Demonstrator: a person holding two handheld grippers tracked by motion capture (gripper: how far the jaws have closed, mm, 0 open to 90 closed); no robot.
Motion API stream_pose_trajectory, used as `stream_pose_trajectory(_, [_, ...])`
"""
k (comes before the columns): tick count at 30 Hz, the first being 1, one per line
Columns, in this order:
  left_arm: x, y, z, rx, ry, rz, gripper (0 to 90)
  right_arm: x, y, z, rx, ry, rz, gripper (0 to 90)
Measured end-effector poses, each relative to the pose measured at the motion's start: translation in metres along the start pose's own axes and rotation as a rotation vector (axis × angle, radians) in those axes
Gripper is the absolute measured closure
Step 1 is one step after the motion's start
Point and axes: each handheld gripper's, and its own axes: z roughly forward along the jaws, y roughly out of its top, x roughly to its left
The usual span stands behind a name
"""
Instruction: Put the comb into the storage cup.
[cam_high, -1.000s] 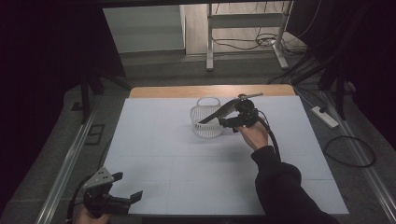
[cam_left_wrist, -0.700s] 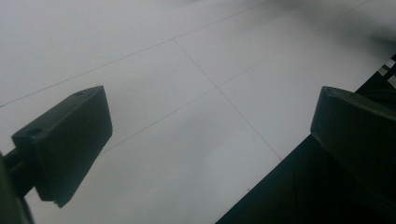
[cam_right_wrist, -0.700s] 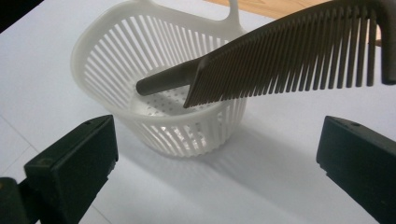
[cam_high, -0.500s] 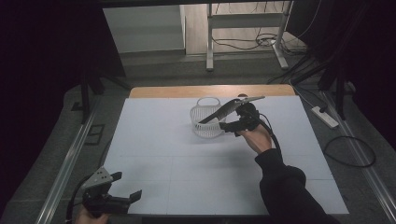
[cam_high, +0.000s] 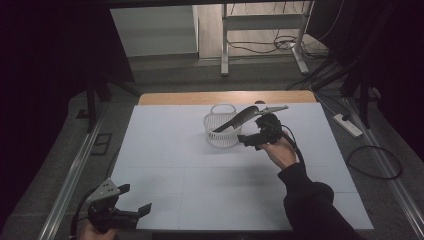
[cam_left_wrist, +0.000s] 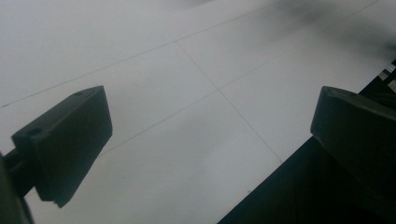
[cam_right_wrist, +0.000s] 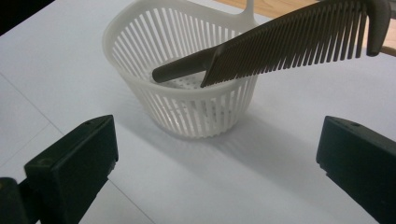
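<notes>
White table, right claw beside basket

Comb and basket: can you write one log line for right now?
comb: handle in basket, leaning on rim | right gripper: open, beside basket | left gripper: open, near table edge

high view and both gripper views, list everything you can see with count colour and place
basket: 1, white slatted plastic, far middle of the table, upright
comb: 1, dark, handle end down inside the basket, toothed end leaning out over its rim toward the right gripper
table: 1, white top with a wooden strip along the far edge
power strip: 1, white, on the floor right of the table
cables: several, black, on the floor right of and behind the table
metal frame: 1, light grey, on the floor beyond the table
left gripper: 1, black, near left corner of the table, jaws open, empty
right gripper: 1, black, just right of the basket, jaws open, empty
</notes>
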Motion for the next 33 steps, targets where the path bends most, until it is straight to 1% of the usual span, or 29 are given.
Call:
stream_pose_trajectory(9, [0.0,0.0,0.0,-0.003,0.0,0.0,0.0,0.005,-0.006,-0.008,0.003,0.016,-0.027,0.0])
stream_pose_trajectory(19, [0.0,0.0,-0.001,-0.005,-0.001,-0.003,0.0,0.011,-0.012,-0.021,0.005,0.028,-0.062,0.0])
stream_pose_trajectory(22, [0.0,0.0,0.0,-0.004,-0.001,-0.004,0.0,0.012,-0.014,-0.026,0.004,0.023,-0.076,0.0])
stream_pose_trajectory(29, [0.0,0.0,-0.001,-0.005,0.0,-0.004,0.0,0.013,-0.021,-0.034,-0.006,0.032,-0.08,0.0])
stream_pose_trajectory(33, [0.0,0.0,-0.001,-0.005,-0.002,-0.006,0.0,0.014,-0.024,-0.039,-0.009,0.03,-0.101,0.0])
